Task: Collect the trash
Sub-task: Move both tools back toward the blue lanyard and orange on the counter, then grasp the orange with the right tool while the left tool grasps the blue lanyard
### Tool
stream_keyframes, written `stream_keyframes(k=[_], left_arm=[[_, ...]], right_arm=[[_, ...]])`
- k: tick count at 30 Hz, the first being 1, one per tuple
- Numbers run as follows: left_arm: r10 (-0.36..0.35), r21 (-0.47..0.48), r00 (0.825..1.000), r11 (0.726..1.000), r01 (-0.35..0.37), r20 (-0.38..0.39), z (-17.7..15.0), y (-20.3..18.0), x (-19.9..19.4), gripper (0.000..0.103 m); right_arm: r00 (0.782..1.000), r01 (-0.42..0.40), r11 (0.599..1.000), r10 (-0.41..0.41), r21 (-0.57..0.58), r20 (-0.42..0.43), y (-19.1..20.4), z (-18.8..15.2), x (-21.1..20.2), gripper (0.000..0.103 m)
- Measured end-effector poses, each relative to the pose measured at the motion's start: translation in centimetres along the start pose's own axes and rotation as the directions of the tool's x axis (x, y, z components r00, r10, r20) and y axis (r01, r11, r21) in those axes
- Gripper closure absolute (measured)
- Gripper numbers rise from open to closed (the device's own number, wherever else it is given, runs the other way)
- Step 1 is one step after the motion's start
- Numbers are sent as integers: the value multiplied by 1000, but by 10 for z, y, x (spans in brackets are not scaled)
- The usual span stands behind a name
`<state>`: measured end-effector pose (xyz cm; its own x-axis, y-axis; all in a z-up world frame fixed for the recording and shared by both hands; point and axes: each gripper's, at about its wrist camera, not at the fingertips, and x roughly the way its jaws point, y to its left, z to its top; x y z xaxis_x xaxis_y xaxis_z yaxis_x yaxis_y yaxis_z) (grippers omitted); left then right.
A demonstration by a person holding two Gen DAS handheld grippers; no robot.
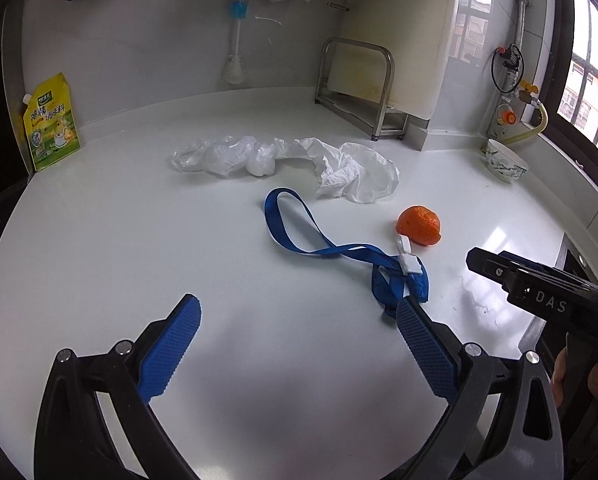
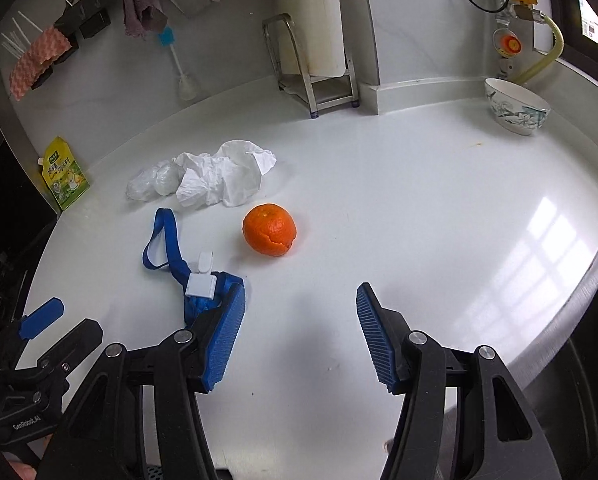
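Surface: glossy white countertop (image 1: 99, 240), filling both views.
Left gripper (image 1: 299, 312): blue ribbed pads spread apart, nothing between them, low in the left wrist view.
Right gripper (image 2: 301, 300): pads apart, empty, at the bottom of the right wrist view.
Trash 1: orange citrus peel, dome-shaped (image 2: 270, 229), centre frame, just right of the strap.
Trash 2: crumpled white tissue paper (image 2: 223, 178), above the peel.
Trash 3: clear crinkled plastic bag (image 1: 219, 156), touching the tissue's left side.
Trash 4: blue fabric lanyard strap with white plastic clip (image 1: 299, 236), looped, its end beside each gripper's inner pad.
Background: patterned white ceramic bowl (image 2: 515, 108), upper right; yellow seasoning pouch (image 1: 51, 120), far left.
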<state>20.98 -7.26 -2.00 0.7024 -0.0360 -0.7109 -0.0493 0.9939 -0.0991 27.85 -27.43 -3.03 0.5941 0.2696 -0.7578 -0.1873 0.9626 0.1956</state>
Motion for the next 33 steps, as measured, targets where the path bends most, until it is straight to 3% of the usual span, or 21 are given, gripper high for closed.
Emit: stream_keyframes(k=[8,18,19,22,28,33], left_arm=[[19,10,1000,1000,-19,-20,0,-7,14,6],[9,5,999,1000,-9,-34,2,-12,21,6],[8,4,999,1000,-8,-38,2,-13,22,6],[7,2,999,1000,-7,-42,2,-14,23,6],[5,6,999,1000,-5,-53,3,-21,28,6],[-20,4,996,1000,21,-83,4,-31,37,6]], right_arm=[[1000,-11,993,10,-116,-9,17,21,31,47],[998,-47,983,37,-175,-56,18,34,54,48],[998,-49,981,39,-187,-58,20,33,55,49],[996,-60,975,44,-213,-80,24,32,60,69],[995,-91,985,84,-144,-56,14,30,51,77],[999,-34,999,35,-38,22,-9,19,24,77]])
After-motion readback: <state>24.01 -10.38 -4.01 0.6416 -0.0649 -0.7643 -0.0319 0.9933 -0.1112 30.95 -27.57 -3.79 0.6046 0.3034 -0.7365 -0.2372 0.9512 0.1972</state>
